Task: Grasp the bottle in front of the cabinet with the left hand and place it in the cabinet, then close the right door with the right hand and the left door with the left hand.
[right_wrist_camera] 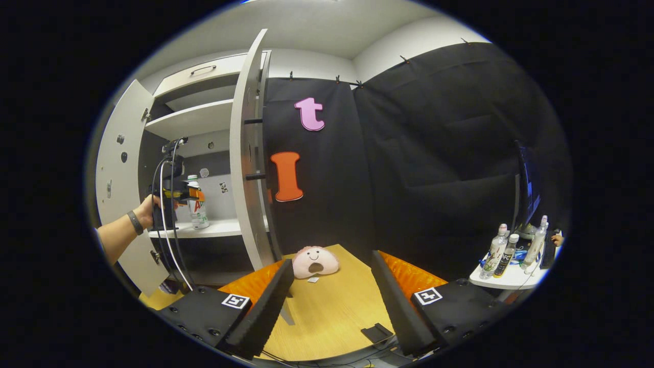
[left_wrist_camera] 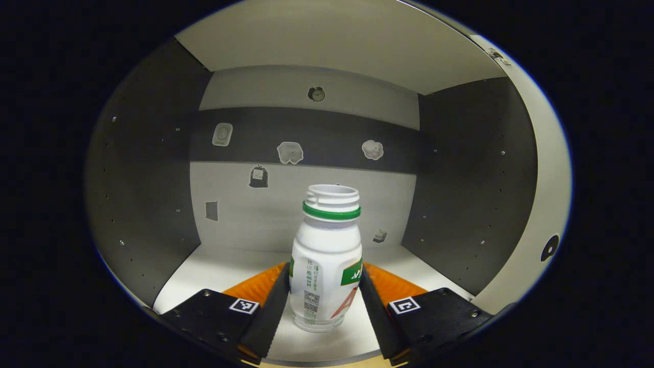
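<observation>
Bottle, white plastic, green-ringed, capless (left_wrist_camera: 326,255): left hand-held gripper (left_wrist_camera: 325,294) is clamping its rigid, light, slick body; right hand-held gripper (right_wrist_camera: 331,301) is idling, spread apart.

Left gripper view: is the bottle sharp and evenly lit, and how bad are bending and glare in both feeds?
Left gripper view: the bottle is sharp and evenly lit, no glare; the cabinet's side walls are dim and bow outward. Right gripper view: the right door curves with fisheye bending; the table is well lit, without glare.
</observation>
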`<action>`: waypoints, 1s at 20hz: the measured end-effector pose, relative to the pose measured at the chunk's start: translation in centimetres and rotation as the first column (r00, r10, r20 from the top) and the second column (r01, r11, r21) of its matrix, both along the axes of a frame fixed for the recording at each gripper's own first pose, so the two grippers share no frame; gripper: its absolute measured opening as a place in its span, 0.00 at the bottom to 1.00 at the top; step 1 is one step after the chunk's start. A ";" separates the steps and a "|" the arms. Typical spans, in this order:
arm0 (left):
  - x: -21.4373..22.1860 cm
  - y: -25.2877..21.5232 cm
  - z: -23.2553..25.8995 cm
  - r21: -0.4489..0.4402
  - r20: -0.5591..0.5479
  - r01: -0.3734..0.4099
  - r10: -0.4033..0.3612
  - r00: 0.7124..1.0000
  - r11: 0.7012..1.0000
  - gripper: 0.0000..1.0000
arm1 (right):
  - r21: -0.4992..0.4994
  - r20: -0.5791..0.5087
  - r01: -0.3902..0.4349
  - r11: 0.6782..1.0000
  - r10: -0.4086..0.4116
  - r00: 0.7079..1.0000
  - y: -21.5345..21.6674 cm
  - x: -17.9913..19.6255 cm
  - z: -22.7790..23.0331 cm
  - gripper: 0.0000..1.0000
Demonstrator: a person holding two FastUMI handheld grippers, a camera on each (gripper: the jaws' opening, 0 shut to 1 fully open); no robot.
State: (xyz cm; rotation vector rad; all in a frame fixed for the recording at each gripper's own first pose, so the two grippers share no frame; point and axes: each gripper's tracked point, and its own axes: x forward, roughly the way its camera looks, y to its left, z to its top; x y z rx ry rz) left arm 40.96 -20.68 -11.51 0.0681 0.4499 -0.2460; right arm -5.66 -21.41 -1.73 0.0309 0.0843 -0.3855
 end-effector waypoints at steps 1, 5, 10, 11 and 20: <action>0.0 0.0 0.4 -0.016 0.018 -0.006 0.006 1.000 1.000 0.86 | 0.002 -0.001 -0.005 1.000 0.005 1.000 0.2 -0.1 -0.1 1.00; -1.0 0.8 4.6 -0.084 0.124 -0.045 0.055 0.991 0.995 0.95 | -0.008 -0.010 -0.032 0.999 0.032 0.999 -0.2 0.3 -0.1 1.00; -5.8 1.4 11.4 -0.106 0.245 -0.048 0.073 0.967 0.993 0.95 | -0.010 -0.019 -0.098 0.995 0.098 0.995 -0.5 1.1 0.0 1.00; -7.2 1.6 12.5 -0.116 0.262 -0.051 0.081 0.962 0.992 0.95 | -0.011 -0.019 -0.119 0.993 0.119 0.993 -0.4 1.2 0.0 1.00; -21.6 4.1 15.1 -0.117 0.322 -0.169 0.198 0.926 0.979 0.95 | 0.017 0.023 -0.378 0.926 0.378 0.926 2.3 3.6 1.0 1.00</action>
